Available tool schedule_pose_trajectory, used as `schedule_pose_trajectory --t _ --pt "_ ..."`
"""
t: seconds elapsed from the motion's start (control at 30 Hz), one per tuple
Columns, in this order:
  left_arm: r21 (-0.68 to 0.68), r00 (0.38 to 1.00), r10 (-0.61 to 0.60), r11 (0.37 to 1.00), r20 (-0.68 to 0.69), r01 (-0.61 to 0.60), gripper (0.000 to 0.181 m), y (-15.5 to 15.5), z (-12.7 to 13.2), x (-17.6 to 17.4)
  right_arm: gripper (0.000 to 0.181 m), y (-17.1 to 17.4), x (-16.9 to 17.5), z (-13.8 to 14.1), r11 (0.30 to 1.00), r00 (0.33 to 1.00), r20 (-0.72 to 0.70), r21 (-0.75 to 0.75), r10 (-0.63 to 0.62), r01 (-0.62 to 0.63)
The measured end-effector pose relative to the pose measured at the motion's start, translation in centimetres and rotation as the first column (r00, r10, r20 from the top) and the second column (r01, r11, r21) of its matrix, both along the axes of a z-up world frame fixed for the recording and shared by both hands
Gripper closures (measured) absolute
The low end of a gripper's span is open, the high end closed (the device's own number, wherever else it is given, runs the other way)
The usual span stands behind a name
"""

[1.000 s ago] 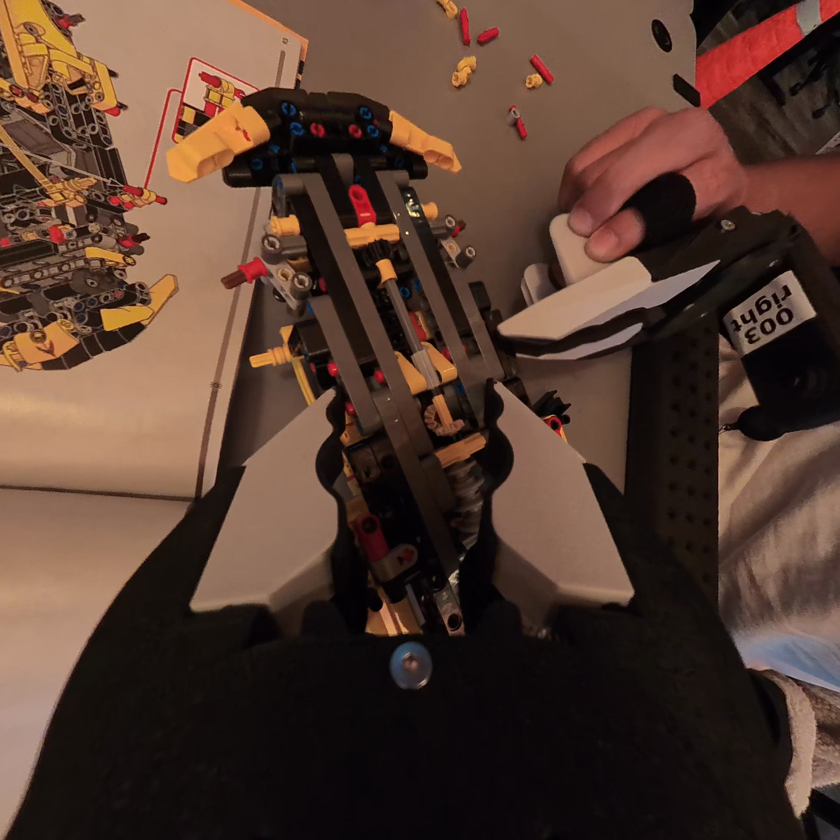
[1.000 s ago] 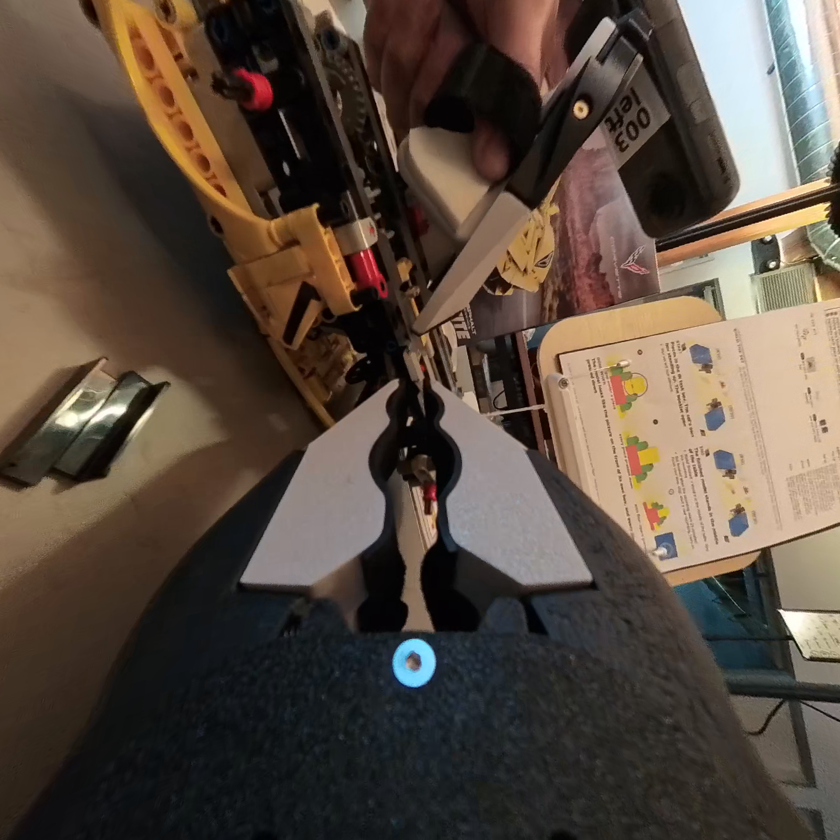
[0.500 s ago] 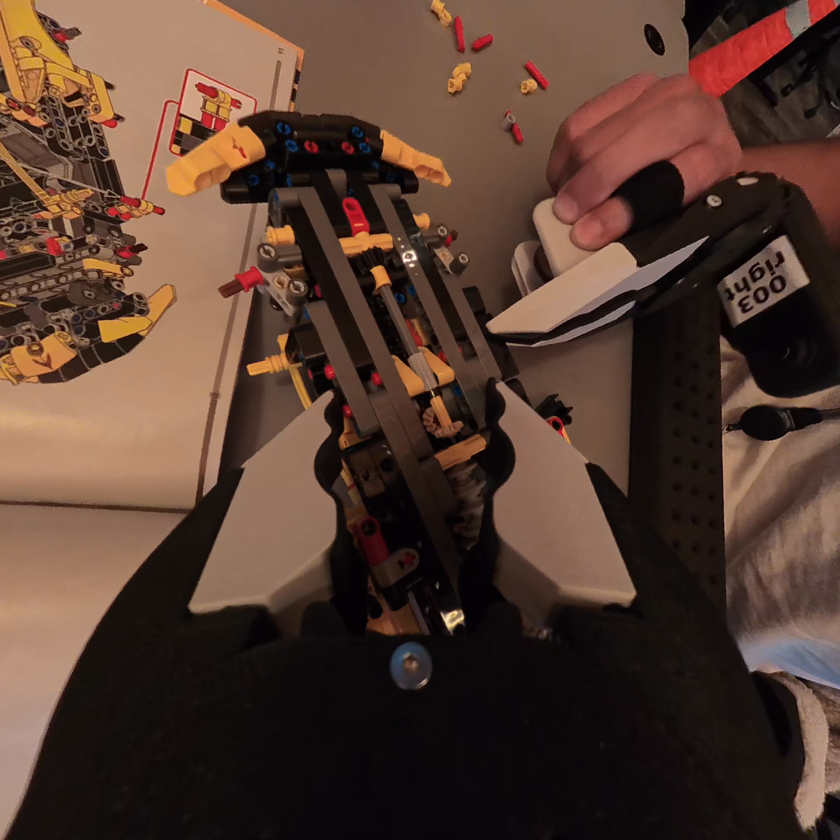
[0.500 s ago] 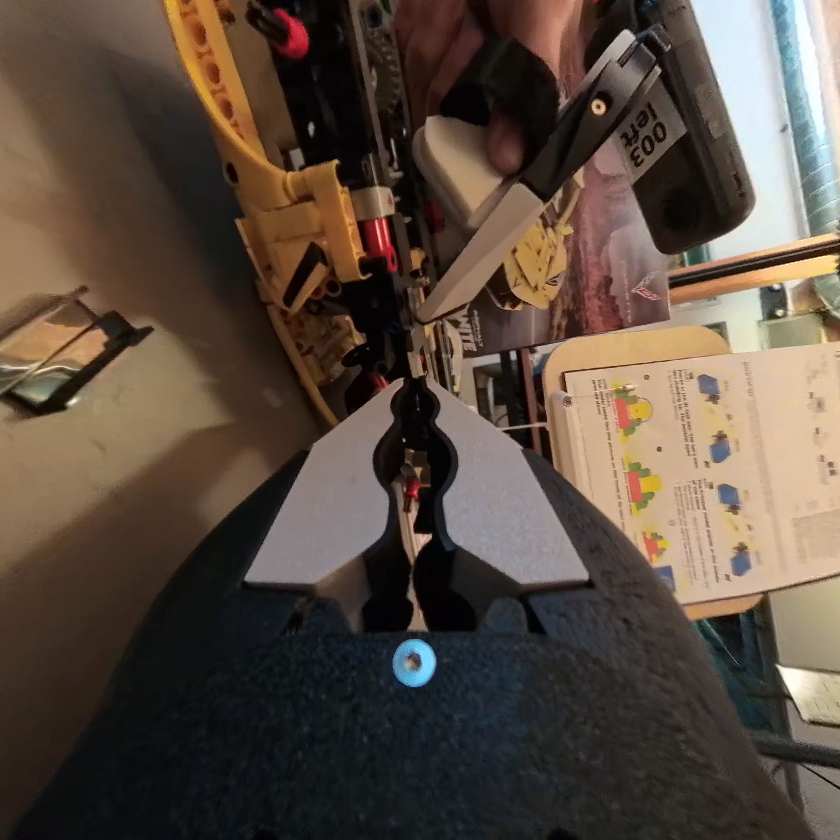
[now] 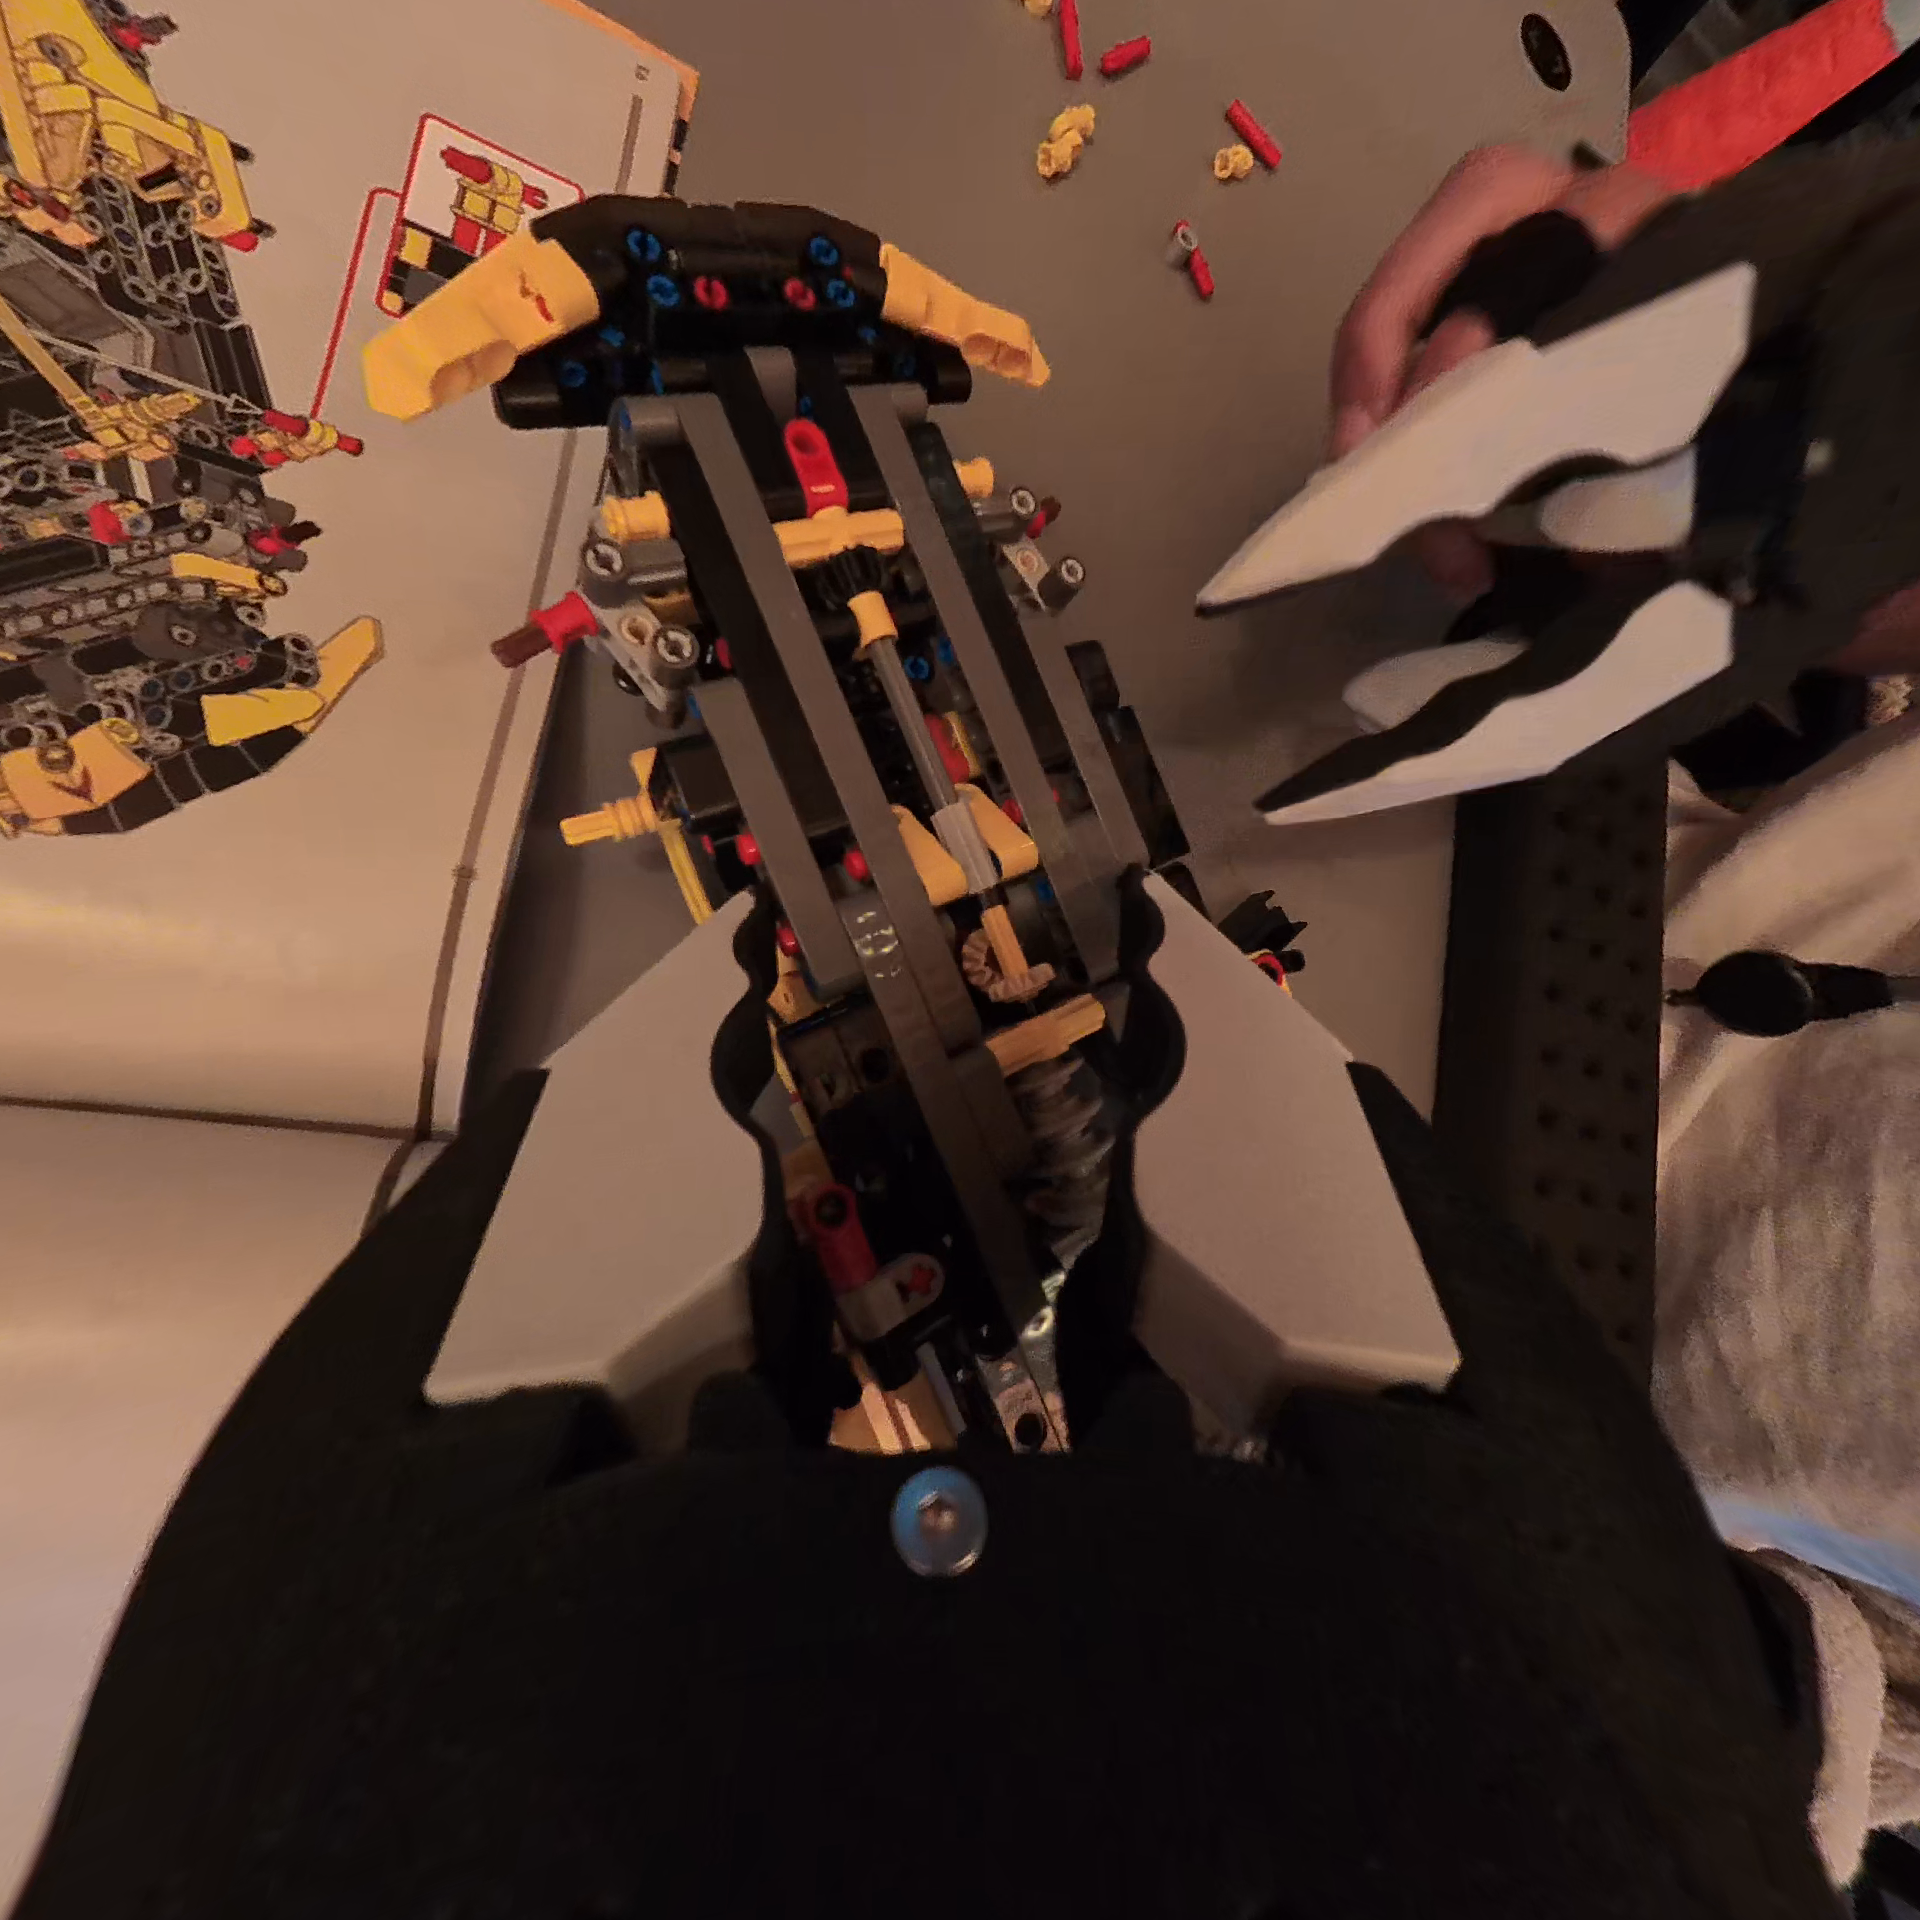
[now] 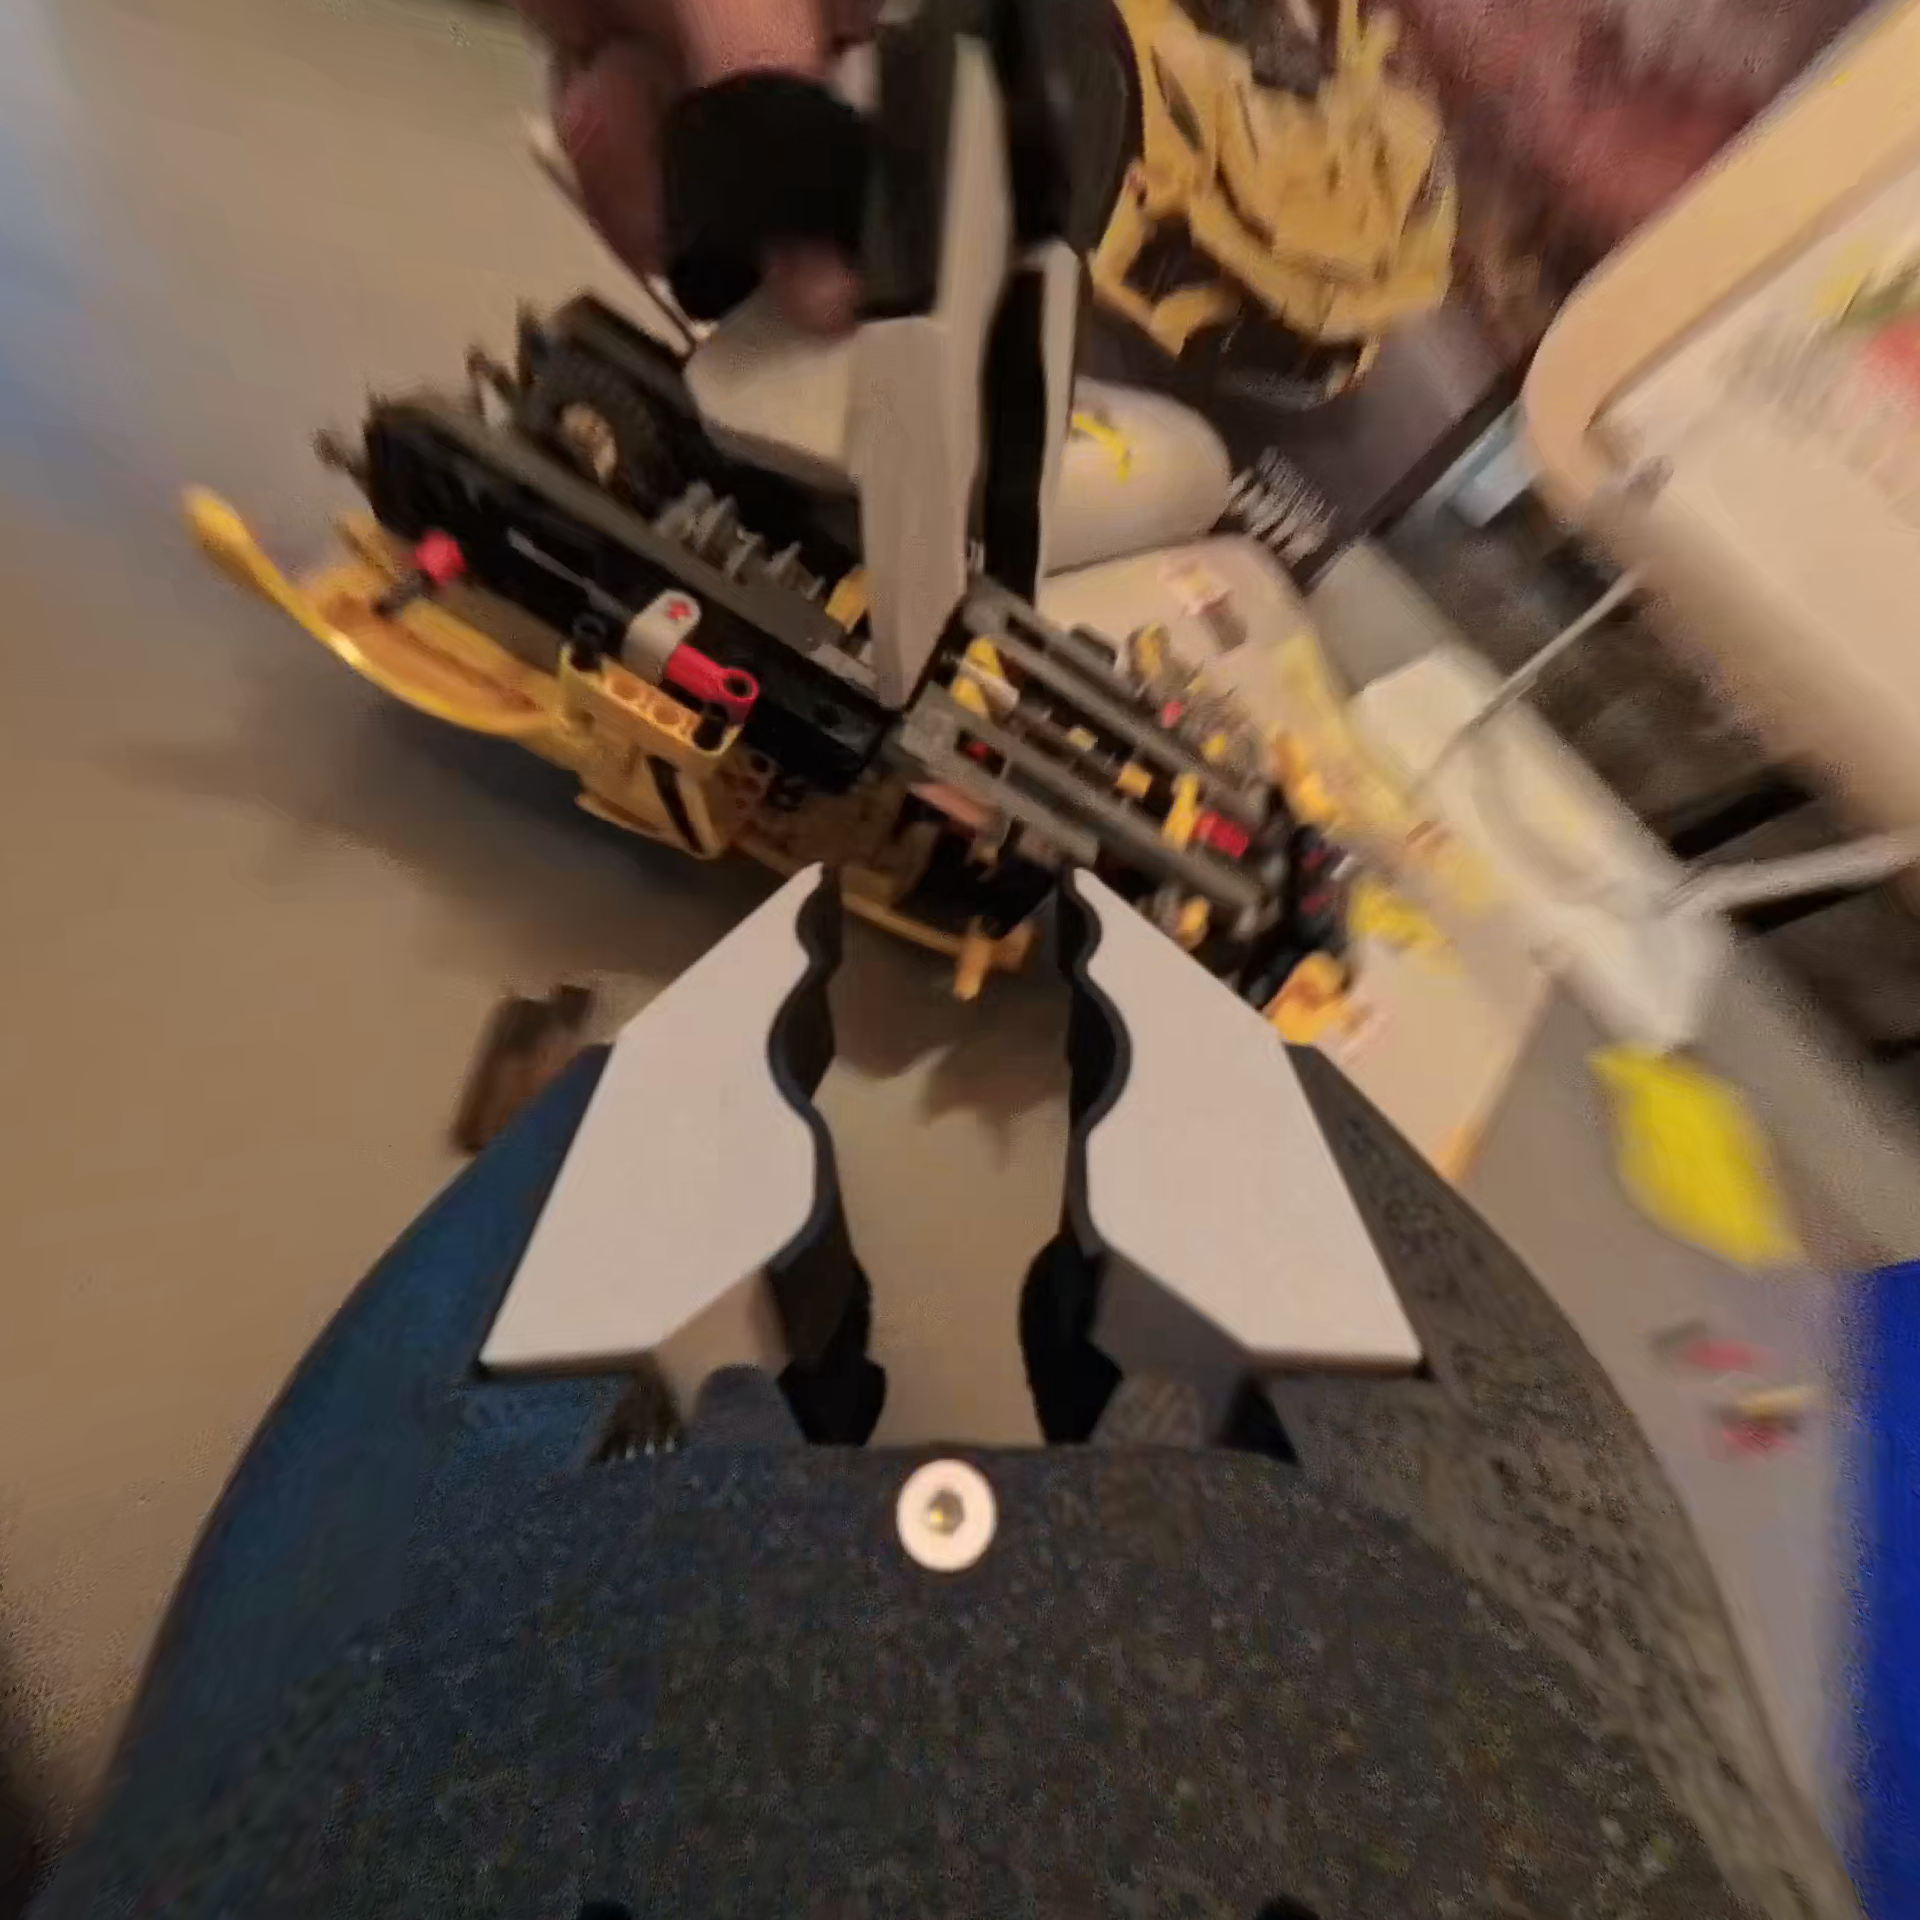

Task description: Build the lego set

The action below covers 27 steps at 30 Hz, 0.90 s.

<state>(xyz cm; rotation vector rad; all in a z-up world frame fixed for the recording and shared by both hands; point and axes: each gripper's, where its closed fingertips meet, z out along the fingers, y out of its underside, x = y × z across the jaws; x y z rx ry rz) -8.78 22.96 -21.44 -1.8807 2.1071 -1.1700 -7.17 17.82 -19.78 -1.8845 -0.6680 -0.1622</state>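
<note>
A hobby workspace: grey table with instruction booklet, loose pieces.

1. One lego model, black, grey and yellow.
2. Two grippers: left gripper, right gripper.
3. Two fingers on each gripper, four in all.
4. One instruction booklet, lying open beside the model.
5. About four loose red pins on the table beyond the model; a fifth red-and-grey one nearer.
6. Two loose yellow pieces among the pins.
7. One hand seen on the right gripper, blurred.
8. One black perforated plate at the right table edge.
9. Right wrist view heavily blurred; small parts there not countable.
</note>
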Motion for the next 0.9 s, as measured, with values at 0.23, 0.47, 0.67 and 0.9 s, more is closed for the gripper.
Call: schedule_pose_trajectory --t 0.23,0.47,0.67,0.9 --pt "-0.021 1.0 0.011 1.0 -0.015 -0.012 0.119 0.0 0.1 -0.3 0.119 -0.2 1.6 -0.6 0.937 0.451 -0.85 -0.34 -0.272 -0.076" --pt "-0.023 0.999 0.046 0.999 -0.028 -0.047 0.12 0.1 0.1 -0.5 0.143 0.1 -0.5 -1.2 0.871 0.342 -0.865 -0.45 -0.368 -0.199" --pt "-0.025 0.996 0.084 0.996 -0.016 -0.084 0.119 -0.1 0.1 -0.7 0.169 1.7 -2.2 -0.6 0.864 0.147 -0.914 -0.406 -0.379 -0.297" --pt "-0.001 0.996 0.091 0.996 -0.006 -0.091 0.113 -0.2 0.0 -0.9 0.181 2.2 -2.1 -0.6 0.866 -0.03 -0.921 -0.355 -0.389 -0.352"
